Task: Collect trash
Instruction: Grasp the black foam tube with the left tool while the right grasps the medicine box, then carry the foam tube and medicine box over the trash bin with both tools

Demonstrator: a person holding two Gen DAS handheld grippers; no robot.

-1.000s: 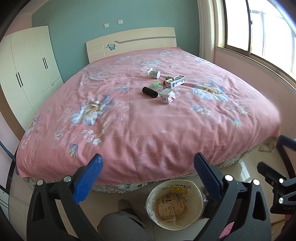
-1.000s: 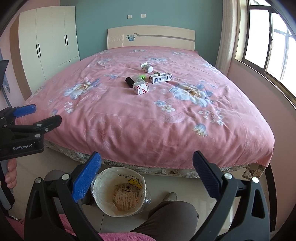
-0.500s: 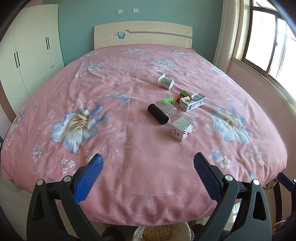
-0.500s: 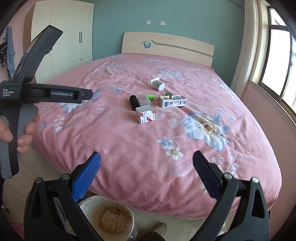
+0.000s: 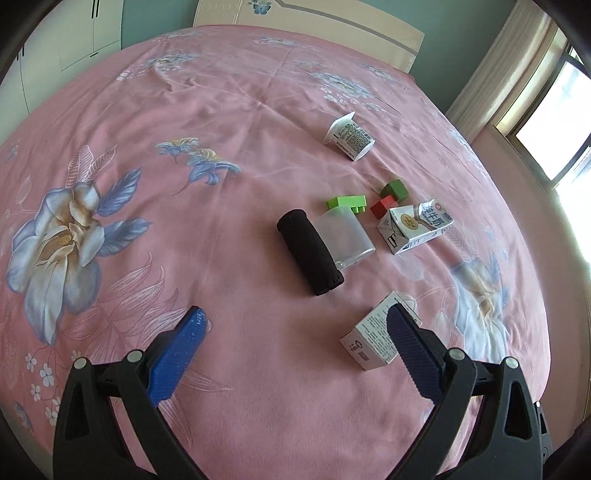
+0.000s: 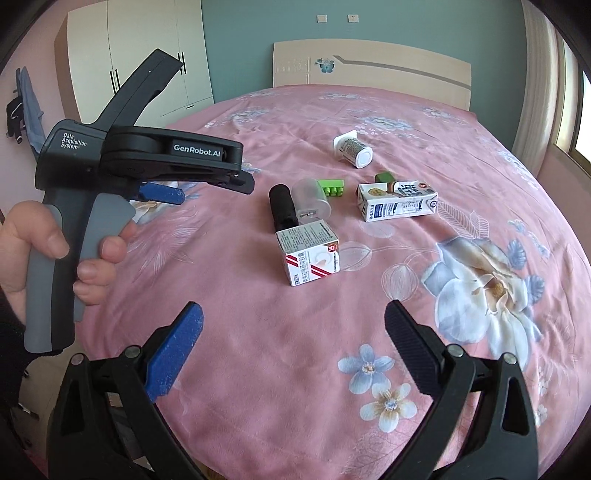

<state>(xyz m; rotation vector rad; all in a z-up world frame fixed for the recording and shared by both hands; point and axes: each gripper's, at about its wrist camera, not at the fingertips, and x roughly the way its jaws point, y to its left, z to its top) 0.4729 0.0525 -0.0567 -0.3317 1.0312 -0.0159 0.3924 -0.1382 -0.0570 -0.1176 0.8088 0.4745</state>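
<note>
Left wrist view: left gripper (image 5: pixel 293 325) spread wide, empty, over the pink bedspread (image 5: pixel 229 147); small white box (image 5: pixel 373 341) partly behind its right finger.

Right wrist view: right gripper (image 6: pixel 293 319) wide apart, empty; that box (image 6: pixel 310 251) ahead. Two cartons, one yogurt cup (image 6: pixel 352 149).

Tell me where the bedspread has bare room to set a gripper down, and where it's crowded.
Free: the wide stretch left of the black roll, toward the big flower print, and the sheet beyond the yogurt cup up to the headboard. Crowded: roll, clear cup, green brick, milk carton and small box.
</note>
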